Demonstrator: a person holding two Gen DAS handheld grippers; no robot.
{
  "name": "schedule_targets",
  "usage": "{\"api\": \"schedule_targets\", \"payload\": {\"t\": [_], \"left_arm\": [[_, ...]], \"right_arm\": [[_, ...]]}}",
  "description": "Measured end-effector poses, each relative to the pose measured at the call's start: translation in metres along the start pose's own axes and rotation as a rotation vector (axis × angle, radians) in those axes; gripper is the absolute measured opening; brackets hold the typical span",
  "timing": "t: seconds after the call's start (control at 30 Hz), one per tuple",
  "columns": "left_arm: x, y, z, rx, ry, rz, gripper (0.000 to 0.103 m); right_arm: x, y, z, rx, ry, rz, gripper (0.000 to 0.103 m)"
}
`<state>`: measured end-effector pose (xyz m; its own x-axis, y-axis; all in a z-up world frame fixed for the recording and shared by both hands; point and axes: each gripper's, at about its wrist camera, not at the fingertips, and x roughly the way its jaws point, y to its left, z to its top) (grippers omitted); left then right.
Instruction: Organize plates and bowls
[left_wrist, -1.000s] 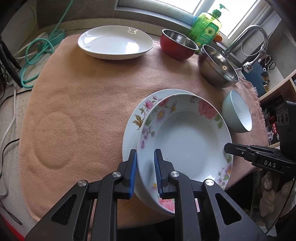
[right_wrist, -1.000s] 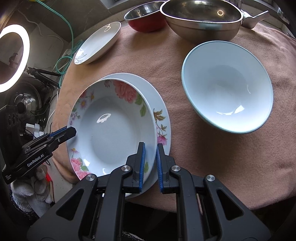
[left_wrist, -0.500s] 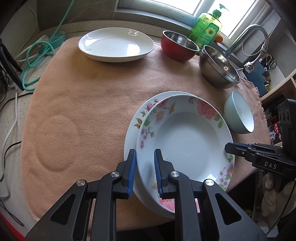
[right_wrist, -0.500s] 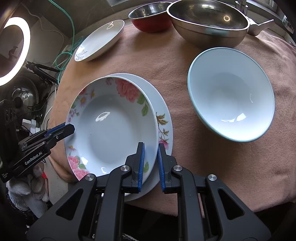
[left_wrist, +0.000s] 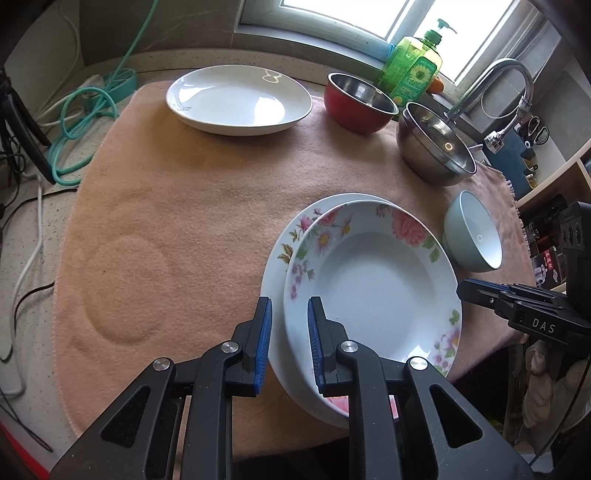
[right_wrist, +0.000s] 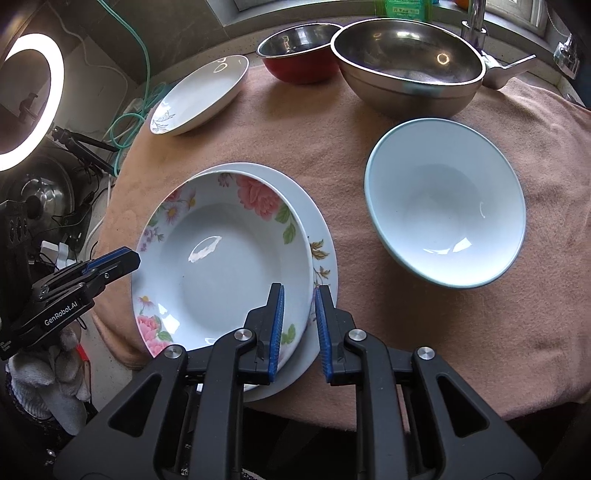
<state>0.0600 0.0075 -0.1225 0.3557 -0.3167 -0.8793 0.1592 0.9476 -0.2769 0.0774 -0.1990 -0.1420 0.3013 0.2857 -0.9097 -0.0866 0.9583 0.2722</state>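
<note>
Where dishes sit: peach felt cloth (left_wrist: 192, 206) over speckled counter, sink tap (left_wrist: 495, 85) behind.
Deep floral-rimmed plate (left_wrist: 373, 280): upright, round, stacked off-centre on flat floral plate (right_wrist: 321, 236).
Left gripper (left_wrist: 290, 334): parted, astride rim.
Right gripper (right_wrist: 300, 325): parted, astride rim.

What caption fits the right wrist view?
Right gripper open around the rim of a floral dish stacked on a plate, pale bowl alongside.

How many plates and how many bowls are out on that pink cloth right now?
Plates: 3 – rose-rimmed deep plate, flowered plate under it, plain white plate.
Bowls: 3 – red bowl, steel bowl, pale blue bowl.
Total: 6
</note>
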Motion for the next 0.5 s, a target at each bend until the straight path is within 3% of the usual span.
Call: {"api": "schedule_targets", "payload": {"t": [0.3, 0.33, 0.4, 0.5], "left_arm": [[-0.013, -0.002, 0.01, -0.007, -0.028, 0.003, 0.017], [-0.016, -0.002, 0.013, -0.008, -0.041, 0.01, 0.017], [-0.021, -0.001, 0.019, -0.026, -0.06, 0.017, 0.017], [-0.03, 0.004, 0.031, -0.056, -0.092, 0.028, 0.017]], "right_arm": [[-0.019, 0.007, 0.016, -0.025, -0.055, 0.039, 0.018], [-0.021, 0.009, 0.019, -0.035, -0.057, 0.05, 0.02], [-0.025, 0.011, 0.025, -0.055, -0.066, 0.074, 0.032], [-0.033, 0.018, 0.037, -0.09, -0.075, 0.109, 0.035]]}}
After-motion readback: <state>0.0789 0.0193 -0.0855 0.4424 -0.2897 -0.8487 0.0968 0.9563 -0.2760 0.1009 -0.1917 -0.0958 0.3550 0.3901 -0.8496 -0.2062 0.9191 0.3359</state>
